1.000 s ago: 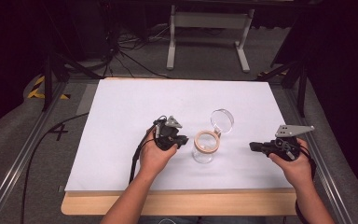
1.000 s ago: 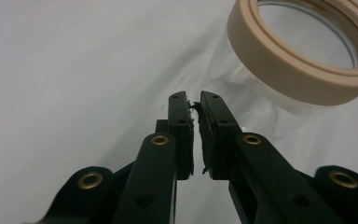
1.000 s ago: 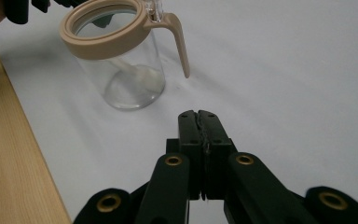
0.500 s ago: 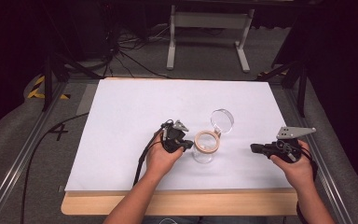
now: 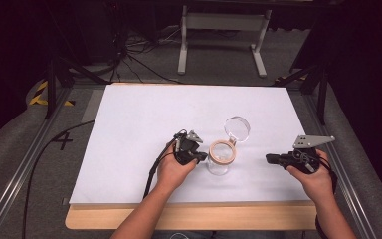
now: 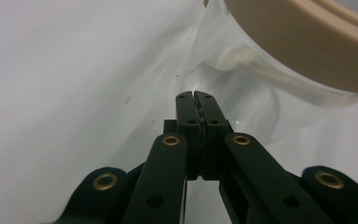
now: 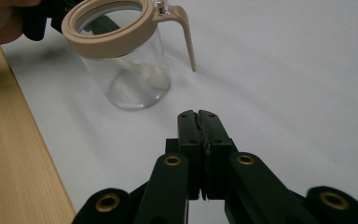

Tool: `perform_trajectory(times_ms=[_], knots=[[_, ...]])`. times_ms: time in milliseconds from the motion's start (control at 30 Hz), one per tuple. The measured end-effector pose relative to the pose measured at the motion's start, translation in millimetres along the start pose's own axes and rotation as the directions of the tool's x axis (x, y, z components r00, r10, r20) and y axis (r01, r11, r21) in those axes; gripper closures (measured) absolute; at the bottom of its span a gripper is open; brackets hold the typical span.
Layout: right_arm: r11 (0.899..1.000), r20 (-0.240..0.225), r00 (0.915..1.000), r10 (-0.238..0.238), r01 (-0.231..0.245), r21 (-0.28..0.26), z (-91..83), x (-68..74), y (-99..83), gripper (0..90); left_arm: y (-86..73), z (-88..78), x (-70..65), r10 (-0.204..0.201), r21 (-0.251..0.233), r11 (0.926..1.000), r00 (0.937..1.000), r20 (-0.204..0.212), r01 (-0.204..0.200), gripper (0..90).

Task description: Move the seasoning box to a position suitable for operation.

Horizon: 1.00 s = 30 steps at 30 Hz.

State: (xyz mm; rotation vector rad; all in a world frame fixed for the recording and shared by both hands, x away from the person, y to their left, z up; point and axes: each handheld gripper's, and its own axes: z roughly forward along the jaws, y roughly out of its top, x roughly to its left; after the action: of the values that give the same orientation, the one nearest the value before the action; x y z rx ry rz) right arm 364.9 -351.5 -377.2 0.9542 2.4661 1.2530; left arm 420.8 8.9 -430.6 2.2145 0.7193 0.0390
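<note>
A clear glass jar [image 5: 218, 163] with a beige collar [image 5: 222, 152] stands on the white sheet [image 5: 144, 119], its round glass lid [image 5: 237, 128] swung open behind it. My left gripper [image 5: 202, 157] sits just left of the jar, tips close to the glass. Its jaws have just been closing and now meet with nothing between them. In the left gripper view the shut left gripper [image 6: 196, 95] points at the jar's lower wall [image 6: 261, 93]. My right gripper [image 5: 271, 159] rests to the jar's right, apart from it, shut and empty. In its own view, the right gripper [image 7: 198, 114] faces the jar [image 7: 130, 74].
The wooden table edge [image 5: 189, 216] runs along the front below the sheet. A beige latch arm [image 7: 186, 39] hangs from the jar's collar. Metal rails [image 5: 25, 174] flank the table, and a stand [image 5: 224, 22] is on the floor beyond.
My left gripper has shifted a little right and nearer, up to the jar's side, and its jaws have come together. The right gripper and the jar have stayed put.
</note>
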Motion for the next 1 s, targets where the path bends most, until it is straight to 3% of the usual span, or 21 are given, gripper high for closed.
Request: perform_trajectory(times_ms=[333,467,667,767,1000], knots=[[1.0,-0.003,1.0,0.003,-0.003,-0.001,-1.0,-1.2,-0.4,88.5,1.7,5.1,-16.1,0.025,0.017,0.9995,0.9989,0.04,-0.026,89.6],[1.0,-0.004,1.0,0.004,-0.004,0.0,-0.4,-1.0,-0.6,88.5,3.5,8.0,-22.3,0.058,0.03,0.9978,0.9969,0.054,-0.06,89.6],[1.0,-0.007,1.0,0.004,-0.004,0.006,1.1,-1.4,-1.0,88.5,5.5,13.8,-32.7,0.077,0.038,0.9961,0.9945,0.071,-0.08,89.1],[1.0,-0.009,0.9999,0.007,-0.007,0.006,1.7,-0.9,-1.1,88.5,7.2,16.3,-36.7,0.118,0.051,0.9913,0.9904,0.073,-0.122,87.9],[1.0,-0.013,0.9999,0.007,-0.007,0.011,1.2,0.2,-0.5,88.5,7.7,17.8,-38.5,0.116,0.06,0.9908,0.9907,0.07,-0.121,85.6]])
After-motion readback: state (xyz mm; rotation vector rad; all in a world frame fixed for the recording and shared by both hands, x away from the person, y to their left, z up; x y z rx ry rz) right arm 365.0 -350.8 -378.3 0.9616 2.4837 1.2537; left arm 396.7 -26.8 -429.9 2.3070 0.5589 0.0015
